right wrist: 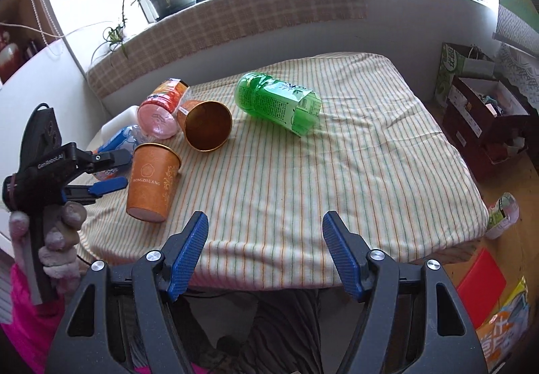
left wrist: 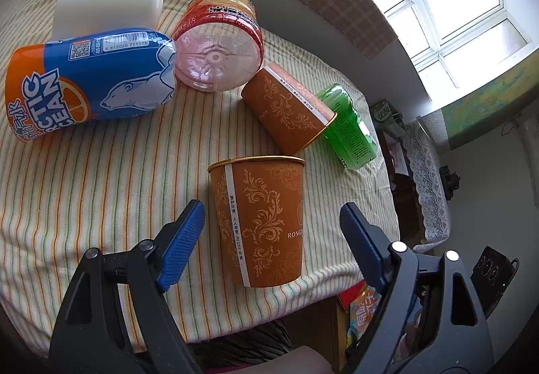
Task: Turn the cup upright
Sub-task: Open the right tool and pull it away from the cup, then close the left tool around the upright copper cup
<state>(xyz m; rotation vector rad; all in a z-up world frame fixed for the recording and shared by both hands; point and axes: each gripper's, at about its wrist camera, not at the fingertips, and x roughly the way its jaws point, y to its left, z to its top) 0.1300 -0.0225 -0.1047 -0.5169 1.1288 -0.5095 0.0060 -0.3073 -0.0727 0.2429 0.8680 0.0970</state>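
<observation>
An orange paper cup [left wrist: 262,222] stands upright on the striped tablecloth [left wrist: 118,178], rim up; it also shows in the right wrist view [right wrist: 151,182]. My left gripper [left wrist: 273,232] is open, its blue fingers on either side of this cup and apart from it; the right wrist view shows it [right wrist: 116,168] to the cup's left. A second orange cup [left wrist: 289,108] lies on its side beyond, its mouth facing the right wrist camera [right wrist: 207,130]. My right gripper [right wrist: 266,249] is open and empty above the table's near edge.
A blue and orange bottle [left wrist: 91,81], a pink bottle [left wrist: 219,47], a green bottle [right wrist: 279,103] and a white container [left wrist: 107,7] lie on the cloth. A brown box [right wrist: 481,125] and bags stand on the floor to the right.
</observation>
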